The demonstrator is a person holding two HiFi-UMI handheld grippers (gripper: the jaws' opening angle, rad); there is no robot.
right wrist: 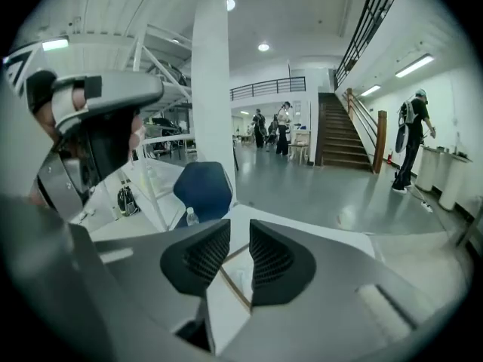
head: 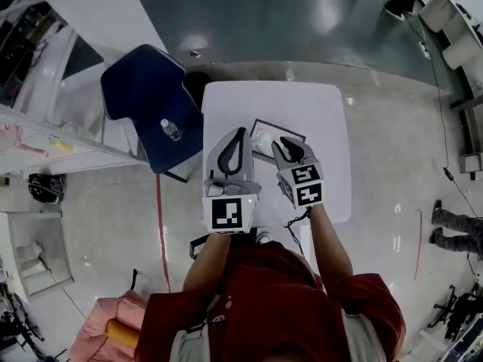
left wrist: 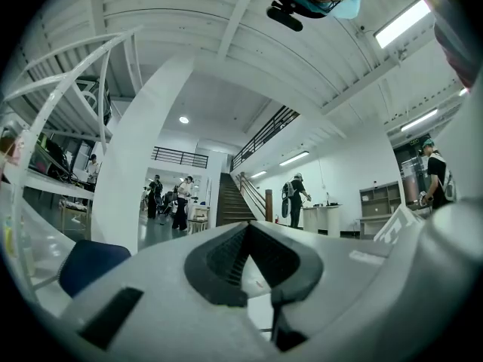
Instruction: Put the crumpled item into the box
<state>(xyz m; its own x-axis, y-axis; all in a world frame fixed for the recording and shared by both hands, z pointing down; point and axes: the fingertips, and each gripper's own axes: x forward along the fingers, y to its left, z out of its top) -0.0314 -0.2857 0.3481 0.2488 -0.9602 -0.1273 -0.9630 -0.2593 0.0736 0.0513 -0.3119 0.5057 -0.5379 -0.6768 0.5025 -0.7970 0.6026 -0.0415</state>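
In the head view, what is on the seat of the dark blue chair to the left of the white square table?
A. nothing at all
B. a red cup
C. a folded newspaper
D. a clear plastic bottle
D: a clear plastic bottle sits on the seat of the dark blue chair beside the white square table; the right gripper view shows it there too.

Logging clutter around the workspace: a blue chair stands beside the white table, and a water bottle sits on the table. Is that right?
Not quite. The water bottle sits on the blue chair, not on the white table. The head view shows this. The chair does stand beside the table.
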